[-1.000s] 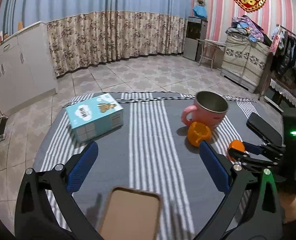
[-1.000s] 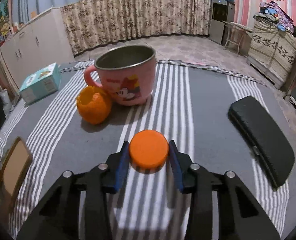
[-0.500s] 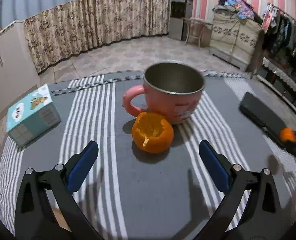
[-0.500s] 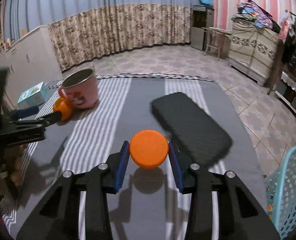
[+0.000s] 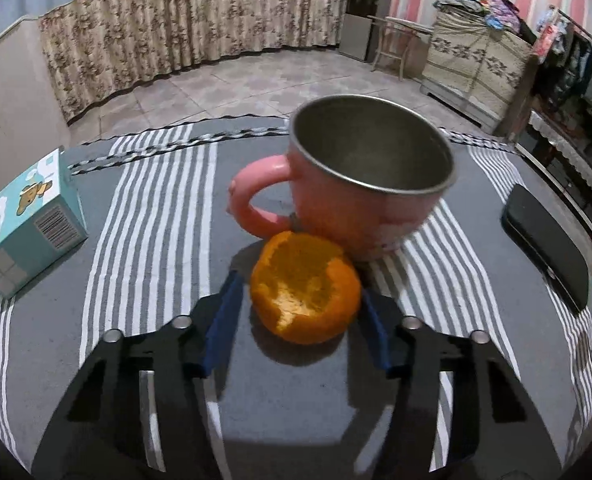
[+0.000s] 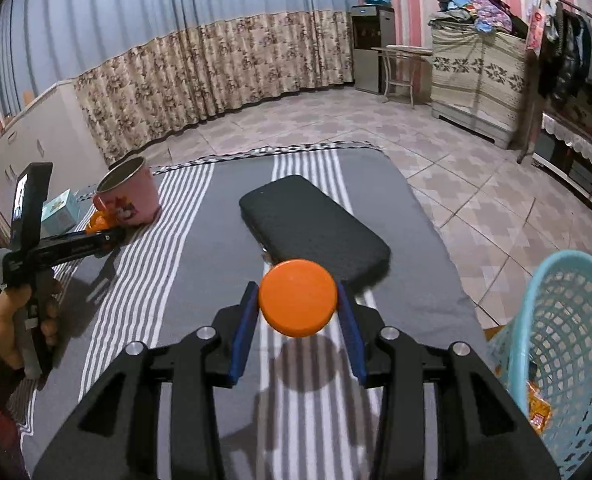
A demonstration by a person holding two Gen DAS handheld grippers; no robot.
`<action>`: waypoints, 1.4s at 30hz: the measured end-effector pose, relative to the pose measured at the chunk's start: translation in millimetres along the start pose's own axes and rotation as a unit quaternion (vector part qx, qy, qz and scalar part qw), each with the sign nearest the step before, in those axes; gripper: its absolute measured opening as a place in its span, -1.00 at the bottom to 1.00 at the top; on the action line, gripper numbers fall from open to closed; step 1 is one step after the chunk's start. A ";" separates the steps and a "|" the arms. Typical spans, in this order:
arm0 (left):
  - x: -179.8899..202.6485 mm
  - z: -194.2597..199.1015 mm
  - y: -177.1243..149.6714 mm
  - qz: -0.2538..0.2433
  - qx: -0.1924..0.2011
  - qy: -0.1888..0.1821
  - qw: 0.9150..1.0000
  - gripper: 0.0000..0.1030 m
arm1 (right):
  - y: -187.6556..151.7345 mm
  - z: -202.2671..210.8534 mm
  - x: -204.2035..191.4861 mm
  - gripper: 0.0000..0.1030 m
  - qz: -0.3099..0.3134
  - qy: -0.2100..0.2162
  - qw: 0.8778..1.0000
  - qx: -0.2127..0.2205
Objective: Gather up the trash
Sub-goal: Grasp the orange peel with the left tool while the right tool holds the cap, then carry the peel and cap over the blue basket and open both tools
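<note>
An orange peel (image 5: 306, 290), hollow and cup-shaped, lies on the striped cloth against a pink mug (image 5: 360, 184). My left gripper (image 5: 296, 320) is closed around the peel, blue pads touching both sides. It also shows in the right wrist view (image 6: 99, 234) beside the mug (image 6: 129, 194). My right gripper (image 6: 298, 320) is shut on an orange bottle cap (image 6: 298, 298) and holds it above the table near its right side. A light-blue mesh basket (image 6: 556, 344) stands on the floor at the right, with some wrappers inside.
A black case (image 6: 316, 226) lies on the table just beyond the cap; it also shows in the left wrist view (image 5: 544, 240). A teal box (image 5: 27, 220) sits at the left. The table edge (image 6: 436, 236) drops to tiled floor on the right.
My left gripper moved in on the orange peel and closed from wide open onto it. My right gripper carried the cap rightward, and the basket has come closer.
</note>
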State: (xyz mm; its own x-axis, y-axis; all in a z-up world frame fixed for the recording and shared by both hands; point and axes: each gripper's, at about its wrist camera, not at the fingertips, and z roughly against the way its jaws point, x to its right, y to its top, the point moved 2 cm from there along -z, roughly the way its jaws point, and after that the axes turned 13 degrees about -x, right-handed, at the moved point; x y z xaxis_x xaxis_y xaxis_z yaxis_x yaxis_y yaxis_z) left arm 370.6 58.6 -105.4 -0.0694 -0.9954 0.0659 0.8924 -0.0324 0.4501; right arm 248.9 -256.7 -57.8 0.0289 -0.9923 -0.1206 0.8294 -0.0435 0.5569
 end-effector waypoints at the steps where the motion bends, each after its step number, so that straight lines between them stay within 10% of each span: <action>1: 2.2 0.8 -1.3 -0.007 0.001 -0.002 1.000 -0.12 | -3.0 4.1 3.3 -0.23 -0.003 -0.001 1.000 0.001; 18: 71.6 63.4 -47.8 -0.069 0.039 -0.012 0.997 -0.28 | -27.4 64.4 95.9 -0.23 -0.039 -0.050 0.997 0.036; 42: 398.9 86.2 -106.9 -0.268 0.090 -0.143 0.949 -0.27 | -70.6 108.4 248.1 -0.23 -0.152 -0.109 0.975 0.116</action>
State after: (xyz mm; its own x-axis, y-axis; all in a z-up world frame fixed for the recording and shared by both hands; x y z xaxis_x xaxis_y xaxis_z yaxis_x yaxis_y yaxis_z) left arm 209.1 -327.3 -50.5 -0.6321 -0.7748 0.0119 0.6067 -0.4852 0.6297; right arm 137.0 -512.5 -38.0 -0.3393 -0.9294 -0.1455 0.6317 -0.3397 0.6968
